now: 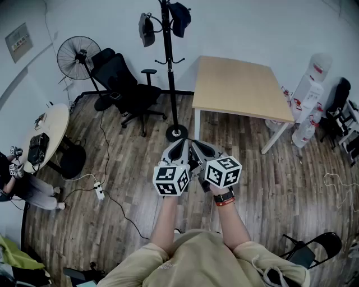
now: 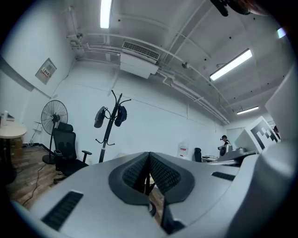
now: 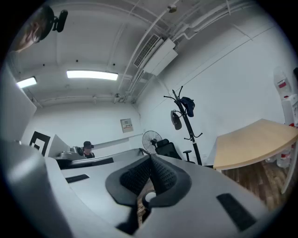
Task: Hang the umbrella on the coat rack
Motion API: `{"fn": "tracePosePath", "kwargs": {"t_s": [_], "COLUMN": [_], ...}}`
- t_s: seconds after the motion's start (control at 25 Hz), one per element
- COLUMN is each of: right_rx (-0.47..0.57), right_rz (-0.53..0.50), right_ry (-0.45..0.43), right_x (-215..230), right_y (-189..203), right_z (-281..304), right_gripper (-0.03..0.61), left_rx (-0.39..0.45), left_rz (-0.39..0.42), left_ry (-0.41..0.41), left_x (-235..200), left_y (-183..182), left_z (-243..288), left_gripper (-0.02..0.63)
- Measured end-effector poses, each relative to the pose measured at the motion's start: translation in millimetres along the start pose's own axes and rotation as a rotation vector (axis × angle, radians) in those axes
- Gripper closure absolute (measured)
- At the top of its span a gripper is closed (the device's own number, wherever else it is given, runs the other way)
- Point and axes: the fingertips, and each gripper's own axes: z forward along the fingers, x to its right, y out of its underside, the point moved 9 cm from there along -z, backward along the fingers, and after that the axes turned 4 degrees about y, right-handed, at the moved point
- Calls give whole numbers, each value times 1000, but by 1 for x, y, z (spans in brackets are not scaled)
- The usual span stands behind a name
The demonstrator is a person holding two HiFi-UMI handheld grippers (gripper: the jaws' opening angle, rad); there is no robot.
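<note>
1. The left gripper (image 1: 183, 141) is sitting fully closed. In the left gripper view its two ribbed pads (image 2: 135, 171) are pressing together at the tips, and nothing is lying between them.
2. The right gripper (image 1: 193, 143) is closed in the same way. Its pads (image 3: 163, 174) are meeting at the tips and gripping nothing.
3. The person is holding both grippers side by side, near the body and above the wooden floor (image 1: 280, 185). The jaws are pointing toward the far wall, and the two marker cubes are sitting close together.
4. The coat rack (image 1: 168, 67) is standing on the floor straight beyond the grippers. In the head view its round base (image 1: 176, 133) is showing just far of the jaw tips.
5. The umbrella (image 1: 146, 29), which looks like a dark grey folded bundle, is hanging from a hook on the left side of the rack, near its top.
6. The umbrella is well apart from both grippers, and neither is touching it. It is also showing in the left gripper view (image 2: 99, 117) and the right gripper view (image 3: 176, 120).
7. A dark blue item (image 1: 180, 17) is hanging on the right side of the rack's top, but what it is cannot be told.
8. A light wooden table (image 1: 241, 84) is standing to the right of the rack.
9. A black office chair (image 1: 126, 84) and a standing fan (image 1: 78, 53) are standing to its left.
</note>
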Motion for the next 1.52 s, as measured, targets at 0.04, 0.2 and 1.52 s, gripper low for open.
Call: {"fn": "tracePosePath", "kwargs": {"t_s": [0.04, 0.2, 1.52], "right_rx": [-1, -6, -97], "right_rz": [3, 10, 26], "right_ry": [-2, -4, -155], "right_x": [-4, -20, 57], "right_y": [3, 13, -15], "right_z": [4, 22, 332], "right_gripper": [565, 566, 565], "left_rx": [-2, -7, 16], "left_rz": [-1, -13, -49], "left_ry": [-1, -1, -205], "left_x": [-6, -29, -279], "left_y": [0, 0, -24], "left_z": [-4, -14, 154], "left_gripper": [589, 589, 589]}}
